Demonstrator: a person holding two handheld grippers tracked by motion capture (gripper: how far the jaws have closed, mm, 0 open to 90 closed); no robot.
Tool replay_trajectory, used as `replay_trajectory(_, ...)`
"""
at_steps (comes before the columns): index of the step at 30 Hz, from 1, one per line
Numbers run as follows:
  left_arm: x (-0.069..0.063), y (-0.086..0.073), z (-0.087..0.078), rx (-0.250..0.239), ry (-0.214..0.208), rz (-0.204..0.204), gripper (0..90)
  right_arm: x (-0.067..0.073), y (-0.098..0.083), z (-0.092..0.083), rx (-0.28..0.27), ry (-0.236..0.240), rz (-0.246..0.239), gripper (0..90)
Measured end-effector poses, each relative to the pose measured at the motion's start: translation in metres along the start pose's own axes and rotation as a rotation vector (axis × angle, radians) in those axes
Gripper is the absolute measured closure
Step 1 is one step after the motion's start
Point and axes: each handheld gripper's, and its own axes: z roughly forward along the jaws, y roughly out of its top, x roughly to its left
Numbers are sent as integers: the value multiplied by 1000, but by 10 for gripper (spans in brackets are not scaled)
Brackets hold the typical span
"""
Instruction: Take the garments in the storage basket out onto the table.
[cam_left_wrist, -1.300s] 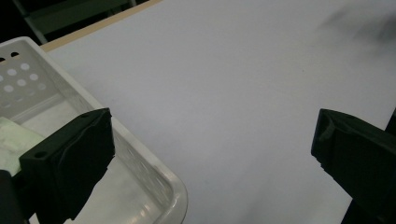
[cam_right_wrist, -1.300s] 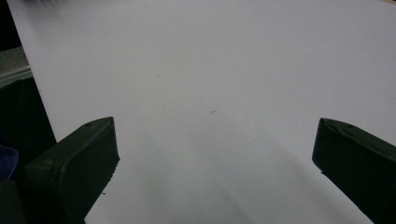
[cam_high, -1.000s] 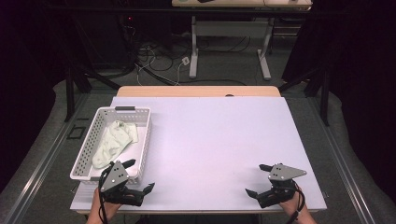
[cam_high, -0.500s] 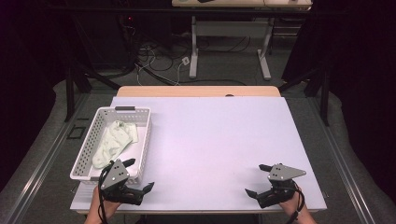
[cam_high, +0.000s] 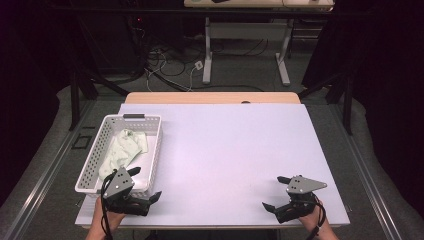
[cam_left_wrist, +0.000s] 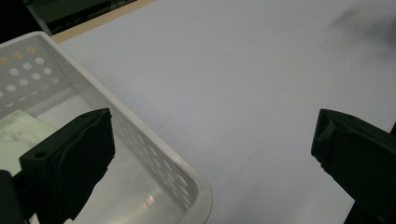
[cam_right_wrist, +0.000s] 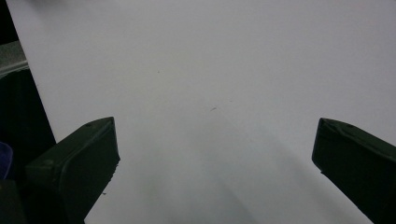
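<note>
A: The left hand-held gripper (cam_high: 142, 185) hovers with its jaws spread wide and empty, straddling the near right corner of the white basket (cam_high: 152, 165); one jaw hangs inside the basket wall, the other over the bare counter (cam_high: 235, 150). The pale green cloth (cam_high: 125, 150) lies crumpled inside the basket, ahead of that gripper and a little to its left.

B: And the right hand-held gripper (cam_high: 277, 192)?

A: Also spread and empty, low over the counter, well apart from the basket.

B: What might go wrong?

A: Probably the straddling: if the left one drops or shuts here, a jaw could catch the perforated rim and shove or tip the light basket instead of reaching the cloth.

B: Any change from a second ago?

A: Hardly any. Both grippers sit about where they were, equally open, and the cloth has not shifted.
</note>
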Motion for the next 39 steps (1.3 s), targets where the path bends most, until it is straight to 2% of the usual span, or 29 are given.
replay_trajectory(14, 9, 10, -2, 17, 25, 2, 0, 1, 1, 1, 7, -4, -3, 1)
replay_trajectory(18, 14, 14, -2, 24, 33, -3, 0, 1, 0, 3, -9, 1, -7, 2)
replay_trajectory(20, 17, 16, -2, 34, 54, -5, 0, 1, 0, 2, 8, 2, -8, 1)
replay_trajectory(24, 23, 19, -3, 45, 86, -8, 0, 1, 0, 2, 1, 2, -8, 2)
replay_trajectory(25, 27, 19, -2, 48, 82, -22, 0, 1, 0, 2, -1, 2, -8, 2)
replay_trajectory(26, 29, 19, -1, 52, 93, -24, 0, 1, 0, 2, 0, 2, -8, 1)
replay_trajectory(29, 33, 20, 0, 57, 86, -35, 0, 1, 0, 3, -8, 3, -6, 1)
replay_trajectory(30, 36, 20, 2, 56, 95, -40, 0, 1, 1, 2, 11, 9, -8, 1)
replay_trajectory(35, 44, 22, 5, 57, 94, -58, 0, 1, 0, 3, 12, 6, -10, 1)
replay_trajectory(39, 53, 25, 10, 83, 114, -83, 0, 1, 0, 3, 14, 7, -10, 1)
